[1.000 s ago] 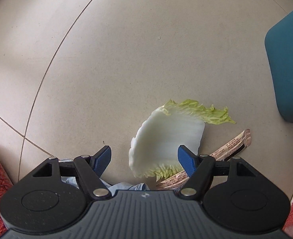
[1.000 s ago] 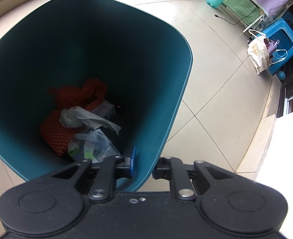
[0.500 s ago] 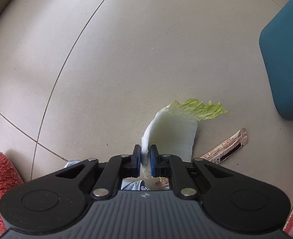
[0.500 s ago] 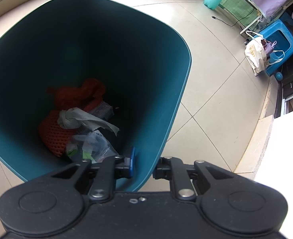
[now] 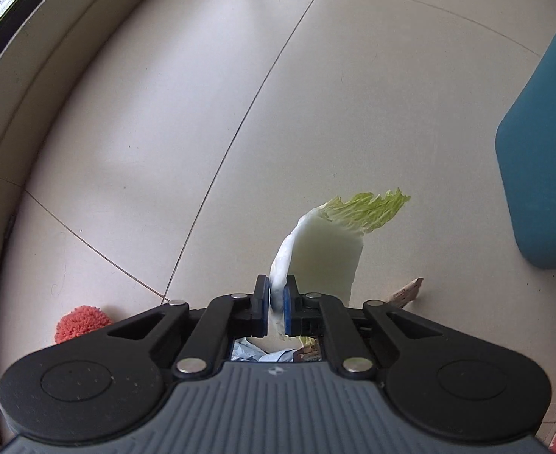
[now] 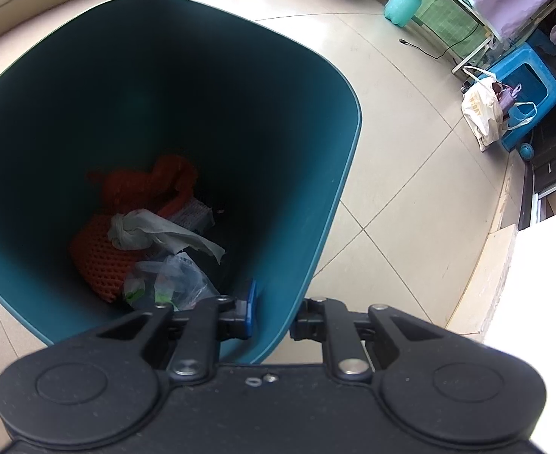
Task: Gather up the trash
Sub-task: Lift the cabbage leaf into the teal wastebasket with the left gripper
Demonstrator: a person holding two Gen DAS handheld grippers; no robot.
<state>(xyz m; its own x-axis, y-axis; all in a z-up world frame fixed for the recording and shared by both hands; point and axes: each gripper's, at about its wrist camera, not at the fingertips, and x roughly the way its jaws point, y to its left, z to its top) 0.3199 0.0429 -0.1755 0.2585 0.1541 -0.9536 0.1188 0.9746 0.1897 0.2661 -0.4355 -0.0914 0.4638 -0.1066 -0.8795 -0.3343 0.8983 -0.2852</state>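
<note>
Both wrist views looked down at the beige tiled floor [image 5: 202,113] from close range, sharing the teal plastic bin [image 6: 296,189].

Two black grippers, left [image 5: 276,308] and right [image 6: 272,316]: blue-padded jaws, silver rivets, ribbed grey housing.

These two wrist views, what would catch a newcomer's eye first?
A pale cabbage leaf with a green frilly tip, pinched upright in the left gripper above the tiled floor. Then the big teal bin, its wall clamped by the right gripper, with orange netting inside.
</note>
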